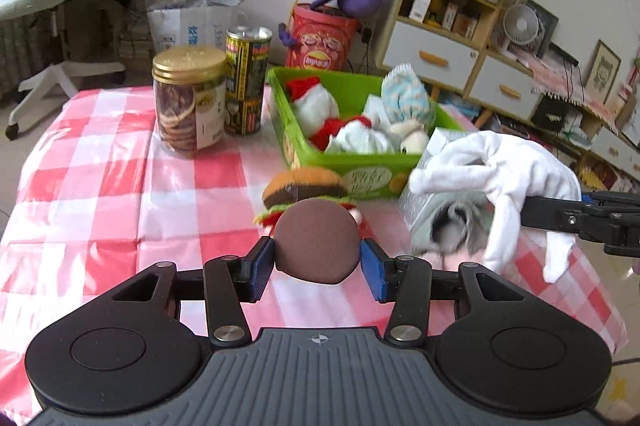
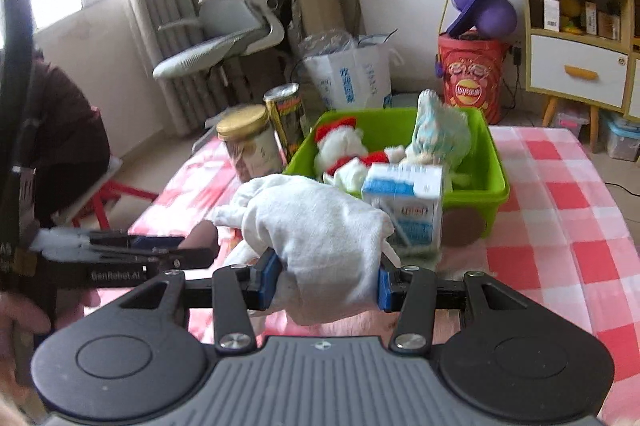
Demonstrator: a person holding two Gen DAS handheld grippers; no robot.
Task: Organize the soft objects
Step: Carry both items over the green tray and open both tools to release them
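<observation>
My left gripper (image 1: 318, 262) is shut on a brown soft ball (image 1: 316, 240) above the checked tablecloth. Just beyond it lies a plush burger (image 1: 304, 188). My right gripper (image 2: 326, 280) is shut on a white cloth glove (image 2: 316, 230), held in front of the green bin (image 2: 494, 166). The glove and right gripper also show in the left wrist view (image 1: 504, 166), at the right. The green bin (image 1: 292, 142) holds a red-and-white plush (image 1: 316, 102), white cloths and a blue-patterned plush (image 1: 406, 96).
A milk carton (image 2: 406, 204) stands in front of the bin. A gold-lidded cookie jar (image 1: 188, 102) and a tall can (image 1: 246, 80) stand left of the bin. A person sits at the left (image 2: 60, 122). Chair, shelves and a red bucket lie beyond the table.
</observation>
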